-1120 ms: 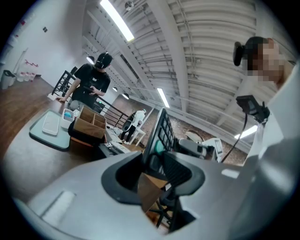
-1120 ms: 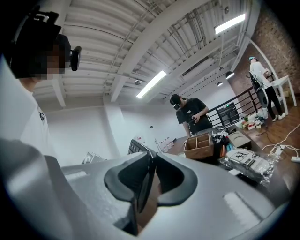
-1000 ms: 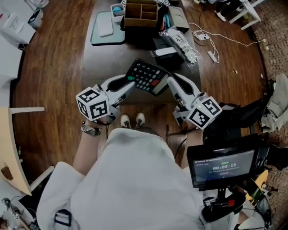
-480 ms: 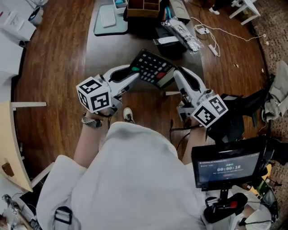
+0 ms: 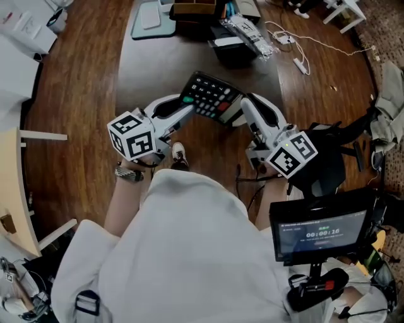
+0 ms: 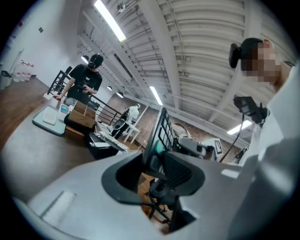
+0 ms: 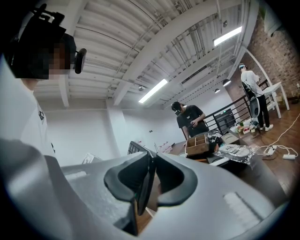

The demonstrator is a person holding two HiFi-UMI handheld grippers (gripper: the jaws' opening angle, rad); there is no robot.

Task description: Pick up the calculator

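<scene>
A black calculator (image 5: 211, 98) with grey keys and one green and one red key hangs in the air over the wooden floor, clear of the dark table (image 5: 151, 69). My left gripper (image 5: 188, 106) is shut on its left end, where the calculator (image 6: 159, 133) stands edge-on between the jaws. My right gripper (image 5: 238, 113) is shut on its right end; there the calculator (image 7: 143, 187) shows as a thin dark edge pinched between the pads.
On the table lie a pale blue tray (image 5: 151, 19), a wooden box (image 5: 196, 9) and a foil-wrapped packet (image 5: 249, 31). A white cable (image 5: 303, 57) runs over the floor. At the right stand a black chair (image 5: 328, 170) and a screen (image 5: 319, 233). Other people (image 6: 84, 86) stand farther off.
Both grippers have carried the calculator back from the table toward the person; the table and its things have slid toward the top of the head view. The grip is unchanged.
</scene>
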